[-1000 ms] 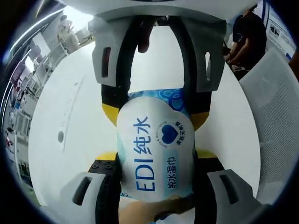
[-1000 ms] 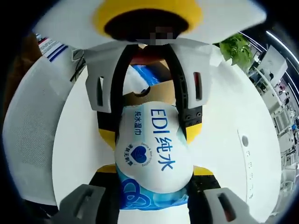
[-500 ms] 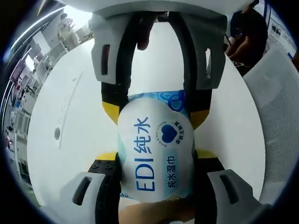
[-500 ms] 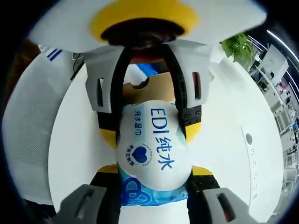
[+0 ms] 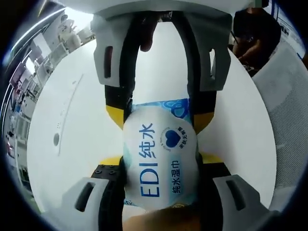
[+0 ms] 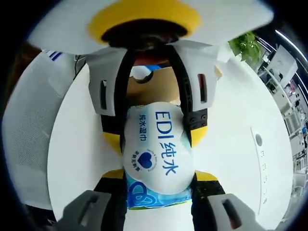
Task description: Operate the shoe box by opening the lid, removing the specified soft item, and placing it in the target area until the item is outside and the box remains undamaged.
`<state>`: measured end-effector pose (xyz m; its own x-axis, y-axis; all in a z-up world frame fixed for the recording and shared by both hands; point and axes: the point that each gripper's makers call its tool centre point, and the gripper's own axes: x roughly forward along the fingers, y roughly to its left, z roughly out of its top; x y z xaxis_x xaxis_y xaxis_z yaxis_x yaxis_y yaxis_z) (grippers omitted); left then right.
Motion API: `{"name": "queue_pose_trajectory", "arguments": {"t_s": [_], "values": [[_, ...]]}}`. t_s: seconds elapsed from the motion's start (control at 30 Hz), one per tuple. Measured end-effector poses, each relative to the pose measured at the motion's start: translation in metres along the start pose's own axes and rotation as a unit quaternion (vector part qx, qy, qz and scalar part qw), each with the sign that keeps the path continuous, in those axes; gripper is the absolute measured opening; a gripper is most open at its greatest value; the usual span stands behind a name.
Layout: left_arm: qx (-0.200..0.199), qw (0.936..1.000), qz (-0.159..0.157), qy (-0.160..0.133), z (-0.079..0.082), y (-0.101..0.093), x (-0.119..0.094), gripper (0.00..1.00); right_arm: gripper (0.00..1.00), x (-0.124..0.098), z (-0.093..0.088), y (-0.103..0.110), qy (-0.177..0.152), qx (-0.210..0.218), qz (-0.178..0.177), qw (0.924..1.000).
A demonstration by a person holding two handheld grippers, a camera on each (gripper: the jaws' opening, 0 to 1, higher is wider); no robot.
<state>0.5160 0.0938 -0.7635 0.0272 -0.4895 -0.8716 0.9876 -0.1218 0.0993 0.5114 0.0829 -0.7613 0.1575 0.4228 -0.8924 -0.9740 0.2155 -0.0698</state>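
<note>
Both grippers' jaws clamp the wet-wipes pack (image 5: 161, 161) between them, left gripper (image 5: 161, 166) and right gripper (image 6: 156, 171) at opposite ends. Keep it level and lower together onto the worktop (image 6: 82, 144); release one end first.

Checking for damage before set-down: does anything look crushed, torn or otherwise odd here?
Nothing torn or spilled. The wet wipes pack bulges, pinched at opposite ends by the left gripper and right gripper, above the white table.

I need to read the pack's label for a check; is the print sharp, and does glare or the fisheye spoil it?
Left gripper view: wet-wipe pack sharp, print legible, evenly lit, no glare. Right gripper view: the same pack equally crisp; the table curves strongly towards the edge, and the top is bright and blurred.
</note>
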Motion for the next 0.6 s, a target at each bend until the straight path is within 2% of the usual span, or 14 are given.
{"name": "queue_pose_trajectory", "arguments": {"t_s": [0.6], "values": [[0.016,0.9999,0.005,0.001,0.0005,-0.0020,-0.0088,0.57,0.49,-0.0041,0.0030,0.0020,0.002,0.002,-0.008,1.0000]]}}
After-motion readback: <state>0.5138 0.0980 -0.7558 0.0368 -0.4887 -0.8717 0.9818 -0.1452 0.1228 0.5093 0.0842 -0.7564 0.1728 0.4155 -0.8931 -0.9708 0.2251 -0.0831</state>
